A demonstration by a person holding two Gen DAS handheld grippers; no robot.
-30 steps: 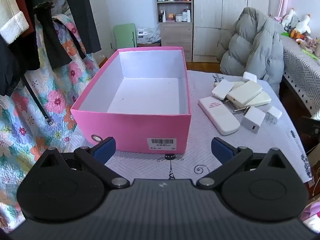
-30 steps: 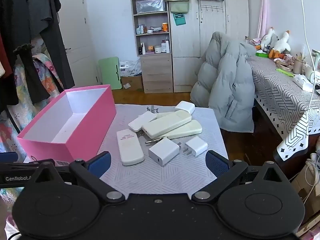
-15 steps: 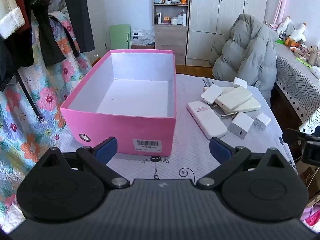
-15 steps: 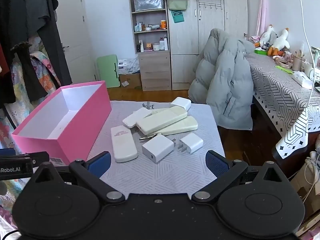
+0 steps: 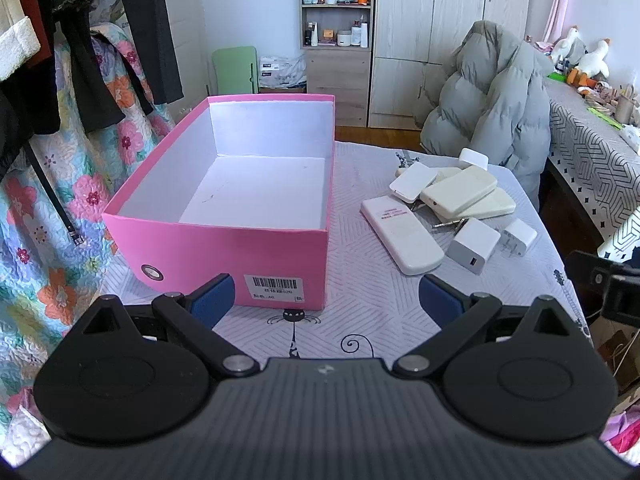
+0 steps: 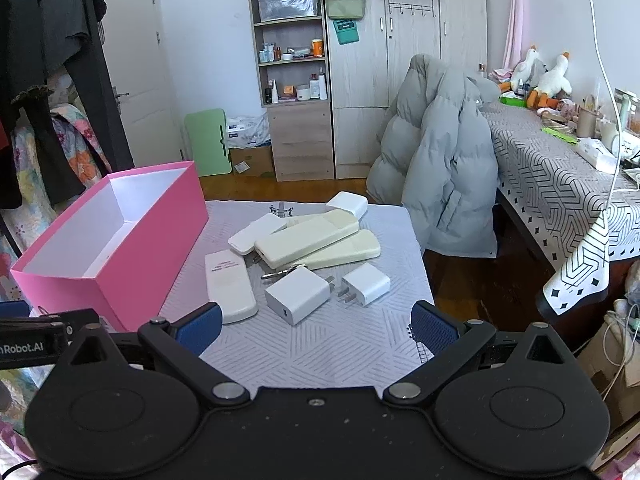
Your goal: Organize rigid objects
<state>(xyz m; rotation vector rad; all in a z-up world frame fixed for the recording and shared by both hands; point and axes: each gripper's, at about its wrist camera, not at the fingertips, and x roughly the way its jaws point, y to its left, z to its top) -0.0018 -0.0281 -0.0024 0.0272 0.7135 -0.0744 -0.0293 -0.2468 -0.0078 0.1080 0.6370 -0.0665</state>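
Both claws hang spread wide and empty — left claw [image 5: 326, 300] facing the pink box [image 5: 224, 240] just ahead, right claw [image 6: 316, 326] facing the white chargers and remotes [image 6: 304, 252] heaped ahead on the surface [image 6: 340, 344], likely awaiting boxing.

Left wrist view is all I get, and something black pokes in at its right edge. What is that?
Observer: Most likely part of the right tool. Its own camera shows it open, with nothing between its fingers.
Operator: What is it facing?
Observer: The larger charger lies straight ahead of it on the table, untouched.
Operator: My picture cuts off the top of the shelf unit. Is anything up there?
Observer: Yes, a clear storage bin sits on top of the shelf unit.
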